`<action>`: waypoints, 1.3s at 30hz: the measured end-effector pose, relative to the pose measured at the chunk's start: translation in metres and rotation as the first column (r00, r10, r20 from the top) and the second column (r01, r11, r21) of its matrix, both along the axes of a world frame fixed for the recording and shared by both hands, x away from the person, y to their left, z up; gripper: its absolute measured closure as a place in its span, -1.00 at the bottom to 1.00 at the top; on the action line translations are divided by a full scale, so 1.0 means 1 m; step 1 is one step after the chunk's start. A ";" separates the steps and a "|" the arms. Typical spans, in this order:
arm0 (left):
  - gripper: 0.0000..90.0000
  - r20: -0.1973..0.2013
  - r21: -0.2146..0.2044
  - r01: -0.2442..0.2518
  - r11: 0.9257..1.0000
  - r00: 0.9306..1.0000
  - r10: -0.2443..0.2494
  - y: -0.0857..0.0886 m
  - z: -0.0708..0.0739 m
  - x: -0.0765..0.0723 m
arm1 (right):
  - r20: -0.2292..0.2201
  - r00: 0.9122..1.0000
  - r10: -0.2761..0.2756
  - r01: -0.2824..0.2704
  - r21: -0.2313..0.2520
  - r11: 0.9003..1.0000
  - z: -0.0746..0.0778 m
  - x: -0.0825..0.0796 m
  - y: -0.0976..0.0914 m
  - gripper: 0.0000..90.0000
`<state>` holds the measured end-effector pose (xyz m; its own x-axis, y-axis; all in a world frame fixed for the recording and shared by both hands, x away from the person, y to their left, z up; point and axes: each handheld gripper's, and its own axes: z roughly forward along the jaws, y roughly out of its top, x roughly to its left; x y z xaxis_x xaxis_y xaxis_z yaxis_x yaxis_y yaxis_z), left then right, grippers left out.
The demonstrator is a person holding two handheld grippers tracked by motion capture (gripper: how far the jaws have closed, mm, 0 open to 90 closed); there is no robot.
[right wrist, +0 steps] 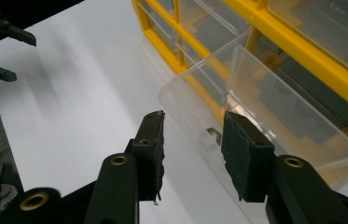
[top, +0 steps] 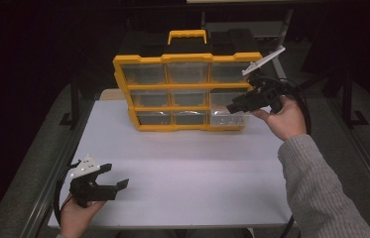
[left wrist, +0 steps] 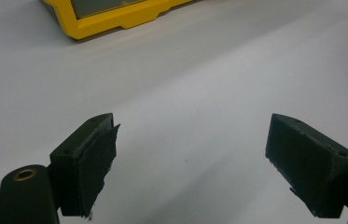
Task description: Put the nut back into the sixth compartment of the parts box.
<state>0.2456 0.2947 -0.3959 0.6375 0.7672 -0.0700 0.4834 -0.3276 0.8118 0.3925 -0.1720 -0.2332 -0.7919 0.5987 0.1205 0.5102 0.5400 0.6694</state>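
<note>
The left gripper is held low at the near left, level, jaws spread wide with nothing between them (the left hand grips it from below). The right gripper is raised at the far right, jaws partly apart, gripping nothing; the right hand extends from a grey sleeve.

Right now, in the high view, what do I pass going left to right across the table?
Left gripper at the near left, jaws open → yellow drawer organizer at the back → clear drawer pulled out of its bottom right slot → right gripper, jaws apart at that drawer → right hand.
</note>
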 end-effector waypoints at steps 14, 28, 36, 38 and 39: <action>-0.64 0.001 0.001 -0.001 1.000 1.000 0.001 -0.002 0.000 0.000 | 0.013 1.000 0.013 -0.013 0.023 1.000 -0.016 -0.023 -0.012 0.19; -0.64 -0.003 -0.010 -0.006 1.000 1.000 0.006 -0.003 0.001 0.000 | -0.001 1.000 0.007 -0.007 0.046 0.999 -0.042 -0.037 -0.018 0.08; -0.64 0.001 0.003 0.004 1.000 1.000 -0.004 -0.003 0.002 0.000 | -0.001 1.000 0.009 -0.009 0.042 0.999 -0.057 -0.042 -0.019 0.01; -0.64 0.003 -0.004 0.004 1.000 1.000 -0.004 -0.004 0.002 0.000 | -0.010 1.000 0.006 -0.005 0.044 0.999 -0.060 -0.044 -0.019 0.00; -0.64 0.002 -0.003 0.006 1.000 1.000 -0.006 -0.004 0.003 0.000 | -0.011 1.000 0.006 -0.006 0.046 0.999 -0.062 -0.044 -0.019 0.00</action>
<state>0.2453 0.2907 -0.3932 0.6426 0.7628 -0.0714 0.4799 -0.3281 0.8137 0.3483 -0.1910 -0.2956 -0.7940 0.5873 0.1571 0.5148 0.5119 0.6877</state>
